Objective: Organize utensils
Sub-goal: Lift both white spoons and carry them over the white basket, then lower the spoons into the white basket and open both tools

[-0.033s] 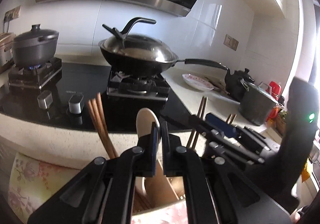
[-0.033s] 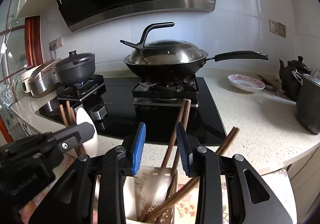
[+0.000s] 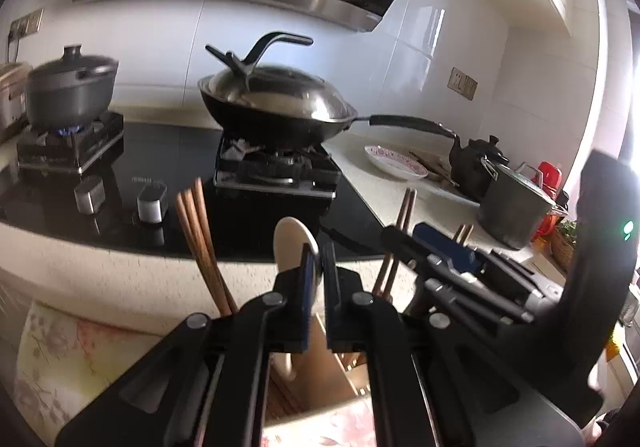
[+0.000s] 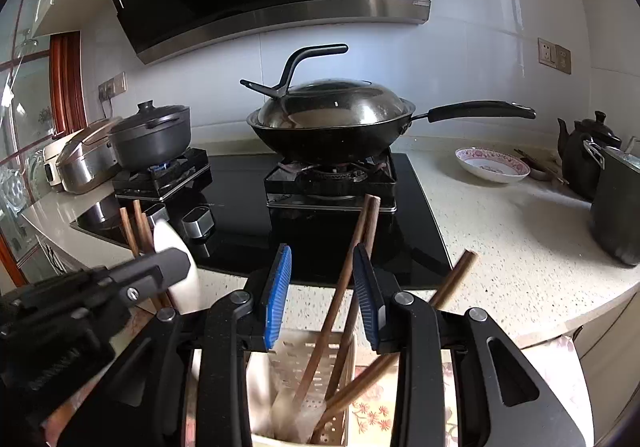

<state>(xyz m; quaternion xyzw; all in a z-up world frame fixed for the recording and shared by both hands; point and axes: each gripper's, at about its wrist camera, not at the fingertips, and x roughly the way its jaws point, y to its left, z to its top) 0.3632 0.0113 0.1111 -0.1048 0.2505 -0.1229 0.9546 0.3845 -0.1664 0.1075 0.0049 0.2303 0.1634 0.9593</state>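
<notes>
The left gripper (image 3: 318,279) has its fingers pressed together on the pale, rounded spoon (image 3: 294,243), which stands upright in the utensil holder (image 4: 316,375) just in front of the worktop's (image 4: 512,243) front edge. Beside the spoon on its left, three brown chopsticks (image 3: 200,243) lean in the same holder.

The right gripper (image 4: 322,295) hangs over the holder's perforated compartment with its blue-padded fingers (image 4: 278,289) spread apart; two wooden chopsticks (image 4: 352,267) rise between them, and they seem not to touch either pad, though the angle makes that hard to judge. A third chopstick (image 4: 452,279) slants out to the right of the right finger.

On the worktop behind, a lidded wok (image 4: 332,123) sits on the near burner of the black hob (image 4: 240,203), and a grey pot (image 4: 154,139) sits over a lit blue flame towards the left end. A patterned bowl (image 4: 492,163), a dark teapot (image 4: 588,155) and a steel pot (image 3: 516,207) stand towards the right end.
</notes>
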